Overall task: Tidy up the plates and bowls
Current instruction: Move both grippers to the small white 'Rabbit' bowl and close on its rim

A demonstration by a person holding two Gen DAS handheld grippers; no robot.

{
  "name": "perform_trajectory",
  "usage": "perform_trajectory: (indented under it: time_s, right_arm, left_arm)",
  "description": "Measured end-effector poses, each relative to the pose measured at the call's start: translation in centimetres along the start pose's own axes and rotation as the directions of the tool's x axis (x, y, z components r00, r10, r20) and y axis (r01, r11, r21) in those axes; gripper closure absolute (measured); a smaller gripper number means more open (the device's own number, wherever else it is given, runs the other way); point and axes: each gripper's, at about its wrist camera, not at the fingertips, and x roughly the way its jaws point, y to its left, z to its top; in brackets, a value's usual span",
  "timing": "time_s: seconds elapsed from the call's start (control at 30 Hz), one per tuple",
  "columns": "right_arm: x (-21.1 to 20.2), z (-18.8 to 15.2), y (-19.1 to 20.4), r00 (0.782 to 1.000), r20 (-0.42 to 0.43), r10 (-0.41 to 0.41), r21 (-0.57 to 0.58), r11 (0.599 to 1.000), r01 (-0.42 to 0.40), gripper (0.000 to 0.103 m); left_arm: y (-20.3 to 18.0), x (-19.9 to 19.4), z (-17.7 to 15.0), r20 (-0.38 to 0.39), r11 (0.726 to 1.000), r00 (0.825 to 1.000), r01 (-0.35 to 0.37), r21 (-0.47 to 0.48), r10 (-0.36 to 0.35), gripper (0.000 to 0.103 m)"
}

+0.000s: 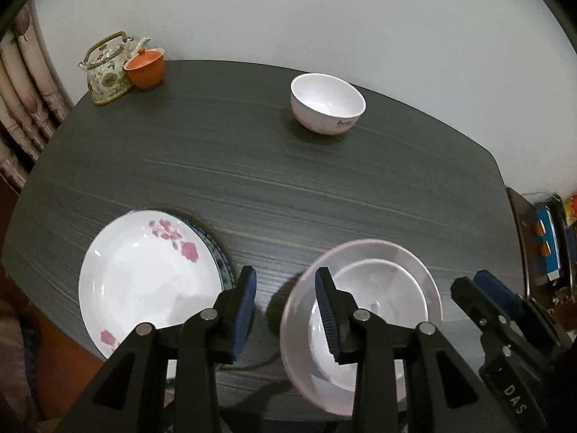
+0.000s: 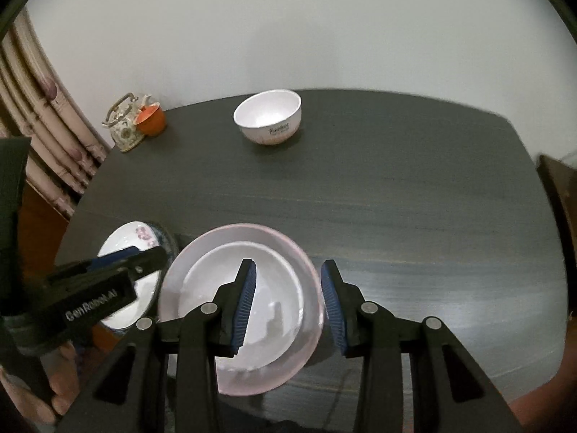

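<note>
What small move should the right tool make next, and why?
Probably lift away and reach for the lone bowl at the far side. The right tool is open, its fingers astride the rim of the nested bowls, gripping nothing. The plates already sit stacked, so only that bowl seems left to gather.

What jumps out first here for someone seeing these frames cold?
The nested bowls at the near table edge: a white bowl inside a larger pinkish one, with the open right hand-held gripper straddling their right rim. To their left lies a rose-patterned plate stacked on a blue-rimmed one, with the open left hand-held gripper between the plates and the bowls. Farther back a lone white bowl stands, and a floral teapot with an orange cup sits in the far left corner.
</note>
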Motion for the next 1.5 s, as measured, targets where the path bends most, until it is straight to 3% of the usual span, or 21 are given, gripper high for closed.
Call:
perform_trajectory:
  time_s: [0.73, 0.87, 1.2, 1.5]
  right_arm:
    - [5.2, 6.4, -2.0, 0.996, -0.065, -0.056, -0.051, 0.997, 0.053, 0.067]
    - [6.4, 7.8, -2.3, 0.997, -0.064, -0.046, -0.056, 0.998, 0.042, 0.057]
    - [10.1, 11.7, -3.7, 0.994, -0.103, 0.029, -0.016, 0.999, -0.031, 0.057]
    - [13.8, 15.4, -4.4, 0.984, -0.124, 0.128, 0.083, 0.989, -0.118, 0.057]
  left_arm:
    - [1.3, 4.7, 8.9, 0.008, 0.997, 0.997, -0.076, 0.009, 0.076, 0.068]
    - [1.1, 5.7, 11.1, 0.009, 0.999, 0.999, -0.053, -0.003, 0.054, 0.068]
    - [1.0, 8.6, 16.1, 0.000, 0.998, 0.999, 0.043, -0.054, -0.043, 0.068]
    - [1.7, 12.0, 19.2, -0.048, 0.982, 0.989, 0.135, -0.133, -0.142, 0.068]
